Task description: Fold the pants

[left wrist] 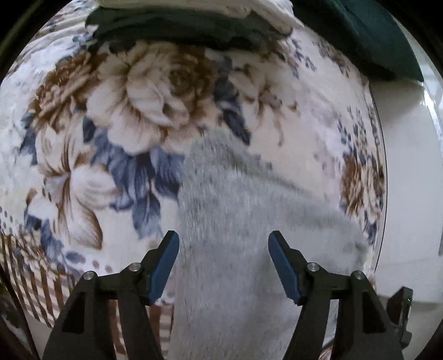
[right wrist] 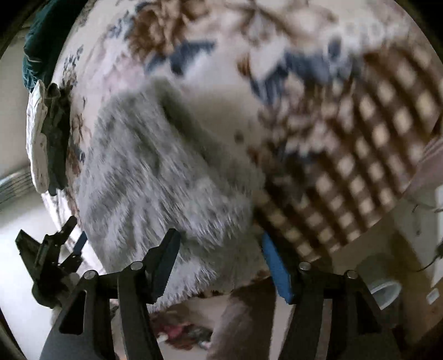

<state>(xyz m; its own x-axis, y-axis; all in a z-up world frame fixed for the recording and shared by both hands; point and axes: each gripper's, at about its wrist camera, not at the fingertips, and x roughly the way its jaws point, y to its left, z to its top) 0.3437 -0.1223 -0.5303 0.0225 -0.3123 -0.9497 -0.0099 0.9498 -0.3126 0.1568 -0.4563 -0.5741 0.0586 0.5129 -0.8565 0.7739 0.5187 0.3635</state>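
Fuzzy grey pants (left wrist: 235, 221) lie on a floral blanket (left wrist: 133, 97) near the bed's edge. My left gripper (left wrist: 223, 235) hovers over them, pointing steeply down. Its blue pads stand wide apart and touch nothing. In the right wrist view the same pants (right wrist: 152, 180) are a blurred, folded mass reaching the bed's edge. My right gripper (right wrist: 218, 235) stands over that near edge with its jaws apart. Grey fabric shows in the gap and hides the tip of one finger, but I see no pinch. The left gripper (right wrist: 69, 249) appears at the lower left of this view.
A stack of folded clothes, dark green (left wrist: 180, 27) under white (left wrist: 249, 8), sits at the blanket's far side. A dark teal cloth (left wrist: 373, 36) lies beside it. Pale floor (left wrist: 409, 166) runs along the bed's edge. A white cup-like thing (right wrist: 384, 290) stands on the floor.
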